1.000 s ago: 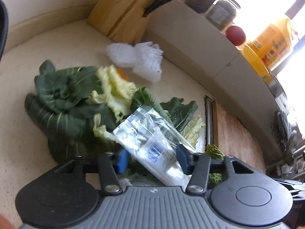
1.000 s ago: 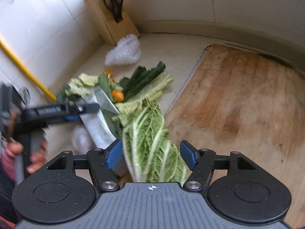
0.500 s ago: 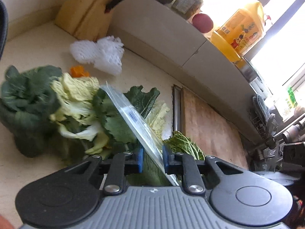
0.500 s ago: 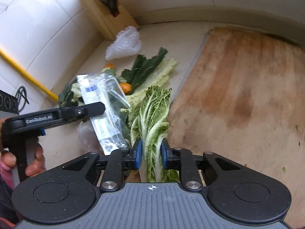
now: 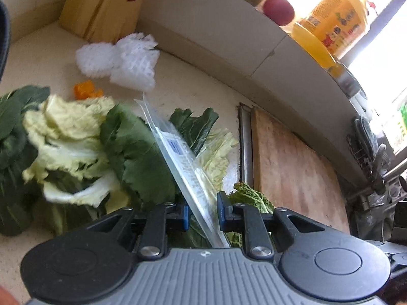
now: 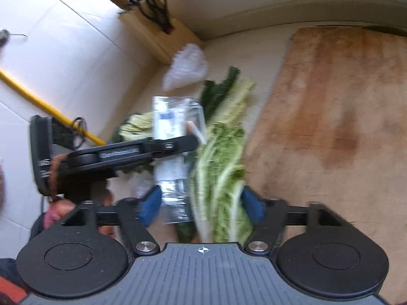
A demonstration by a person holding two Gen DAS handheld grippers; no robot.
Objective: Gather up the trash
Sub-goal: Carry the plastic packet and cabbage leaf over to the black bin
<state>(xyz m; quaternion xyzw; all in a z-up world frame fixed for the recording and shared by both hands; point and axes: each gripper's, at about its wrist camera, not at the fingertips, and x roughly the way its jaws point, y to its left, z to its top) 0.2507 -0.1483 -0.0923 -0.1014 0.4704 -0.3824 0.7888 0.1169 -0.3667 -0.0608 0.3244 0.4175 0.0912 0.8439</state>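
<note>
Plastic wrapper (image 5: 185, 162) edge-on in left view, flat-faced in right view.

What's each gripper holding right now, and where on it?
Left gripper is shut on the clear plastic packet, pinching its near end. Right gripper is open around the cabbage leaf, not gripping it.

a home kitchen: pale counter (image 5: 45, 58) with wooden cutting board (image 6: 330, 106), knife block (image 5: 99, 7) holding scissors (image 6: 155, 7), leafy vegetable scraps (image 5: 76, 139), jars and yellow oil bottle (image 5: 338, 15) on a ledge (image 5: 229, 25).
</note>
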